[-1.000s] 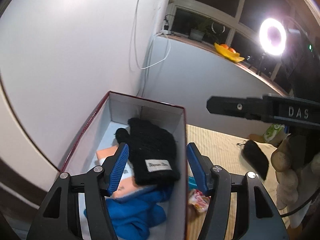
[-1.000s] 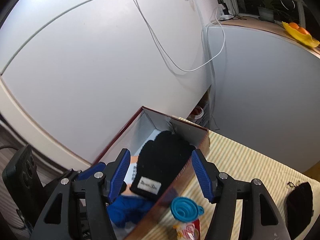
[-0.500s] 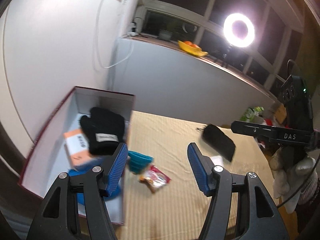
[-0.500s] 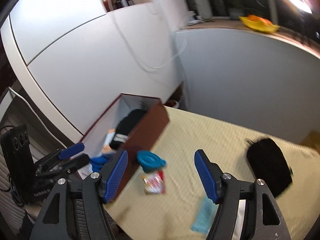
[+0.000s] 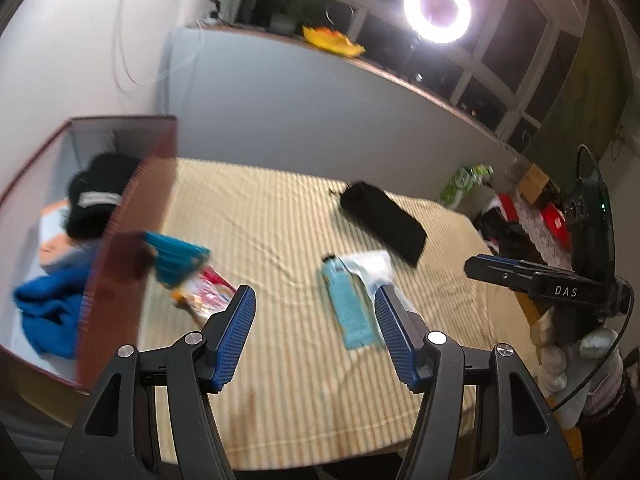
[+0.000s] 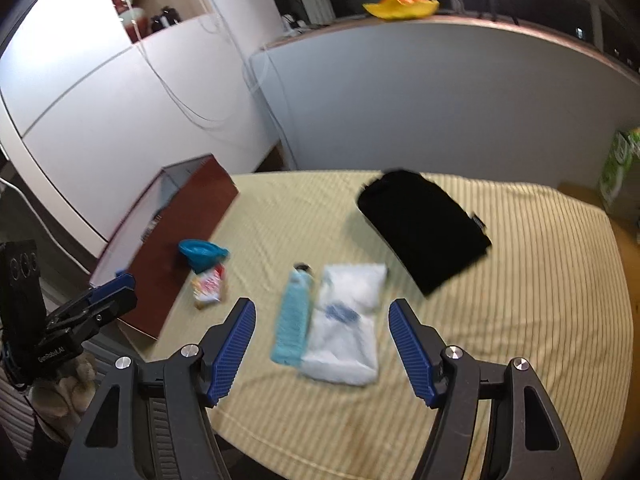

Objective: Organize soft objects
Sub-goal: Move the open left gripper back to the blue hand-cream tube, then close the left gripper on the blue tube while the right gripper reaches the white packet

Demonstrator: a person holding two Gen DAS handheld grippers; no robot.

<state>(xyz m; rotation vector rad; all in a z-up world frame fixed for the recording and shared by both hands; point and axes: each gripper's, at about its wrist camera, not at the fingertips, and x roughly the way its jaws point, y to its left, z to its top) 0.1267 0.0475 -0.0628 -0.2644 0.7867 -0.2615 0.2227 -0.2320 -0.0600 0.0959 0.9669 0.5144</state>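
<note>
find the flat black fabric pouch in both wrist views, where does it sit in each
Left wrist view: the flat black fabric pouch lies right of centre on the striped cloth, beyond the light blue towel.
Right wrist view: the pouch lies upper right of centre, beyond the white plastic packet.
Shared landmark: the dark red box at the left.

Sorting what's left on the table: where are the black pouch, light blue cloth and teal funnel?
black pouch [image 6: 424, 232], right wrist view, middle of fabric
light blue cloth [image 6: 292, 318], right wrist view, centre
teal funnel [image 6: 200, 253], right wrist view, cone
</note>
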